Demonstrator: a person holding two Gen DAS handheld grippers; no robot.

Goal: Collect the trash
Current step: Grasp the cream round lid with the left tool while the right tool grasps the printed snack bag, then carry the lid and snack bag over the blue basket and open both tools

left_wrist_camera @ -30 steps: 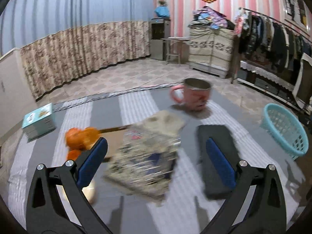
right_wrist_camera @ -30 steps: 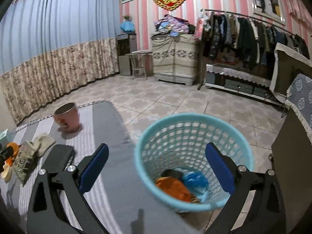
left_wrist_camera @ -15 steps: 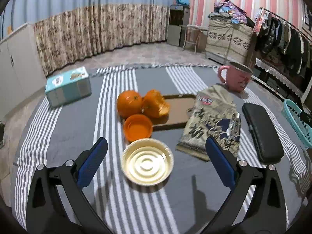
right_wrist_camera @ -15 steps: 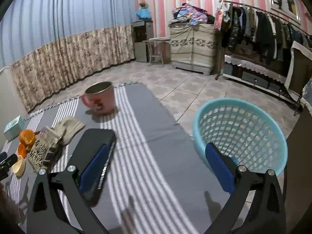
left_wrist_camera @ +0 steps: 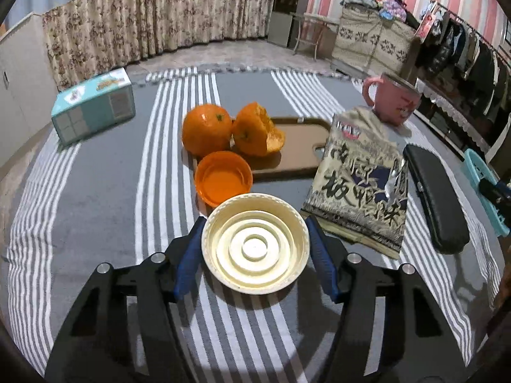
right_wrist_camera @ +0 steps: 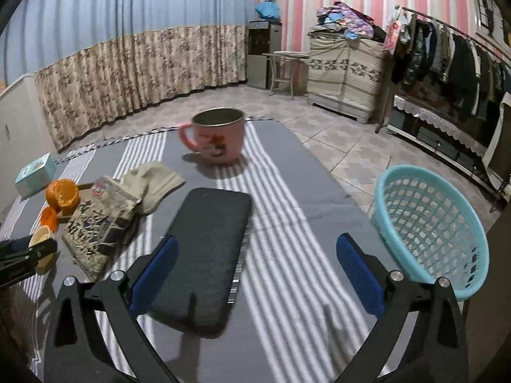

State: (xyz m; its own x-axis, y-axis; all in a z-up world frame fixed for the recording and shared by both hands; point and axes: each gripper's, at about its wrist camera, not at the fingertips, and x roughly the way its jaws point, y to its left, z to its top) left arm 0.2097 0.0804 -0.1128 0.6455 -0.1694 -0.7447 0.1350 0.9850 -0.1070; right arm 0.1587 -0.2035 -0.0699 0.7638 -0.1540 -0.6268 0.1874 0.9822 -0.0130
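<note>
In the left wrist view my left gripper (left_wrist_camera: 255, 249) is shut on a cream plastic lid (left_wrist_camera: 255, 244), blue pads against its two sides, low over the striped cloth. An orange lid (left_wrist_camera: 223, 178) lies just beyond it, then a whole orange (left_wrist_camera: 207, 129) and an orange peel (left_wrist_camera: 257, 129) on a wooden board (left_wrist_camera: 297, 146). A printed snack bag (left_wrist_camera: 361, 178) lies to the right. In the right wrist view my right gripper (right_wrist_camera: 255, 271) is open and empty above a black case (right_wrist_camera: 207, 249). The turquoise basket (right_wrist_camera: 431, 223) stands at the right, off the table.
A pink mug (right_wrist_camera: 218, 138) stands at the table's far end. A teal tissue box (left_wrist_camera: 92, 105) sits at the far left. A beige cloth (right_wrist_camera: 153, 180) lies under the bag. A clothes rack and cabinet stand beyond the table's right edge.
My left gripper swung left from the snack bag, came down over the cream lid and closed on it. My right gripper moved left, away from the basket, over the black case.
</note>
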